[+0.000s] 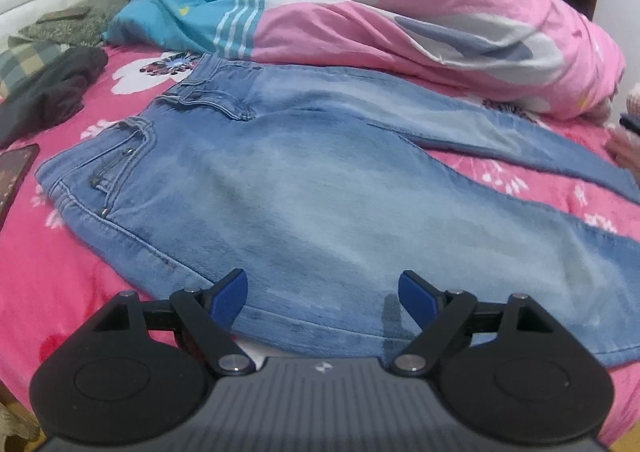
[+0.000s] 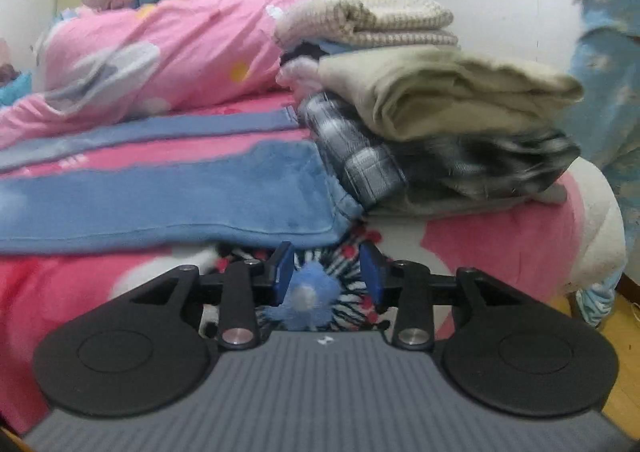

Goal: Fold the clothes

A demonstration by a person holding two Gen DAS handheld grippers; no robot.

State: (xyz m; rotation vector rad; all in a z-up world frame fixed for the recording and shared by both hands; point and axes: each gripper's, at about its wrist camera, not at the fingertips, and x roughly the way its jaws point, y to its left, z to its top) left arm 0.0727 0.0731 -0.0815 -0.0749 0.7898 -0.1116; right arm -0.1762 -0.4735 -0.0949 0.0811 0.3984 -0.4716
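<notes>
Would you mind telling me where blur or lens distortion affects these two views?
Left wrist view: jeans mostly sharp, but fisheye bends the bed's edges and darkens the corners. Right wrist view: motion blur smears the plaid garment in the folded stack, and the hem of the jeans looks soft.

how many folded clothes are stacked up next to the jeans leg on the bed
4 show, though more may be hidden between: a knit sweater on top, a beige garment under it, a plaid shirt below, and a grey piece at the bottom beside the jeans.

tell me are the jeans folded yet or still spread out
Spread out. The jeans lie flat on the bed, both legs apart, and the left gripper is open over them.
</notes>
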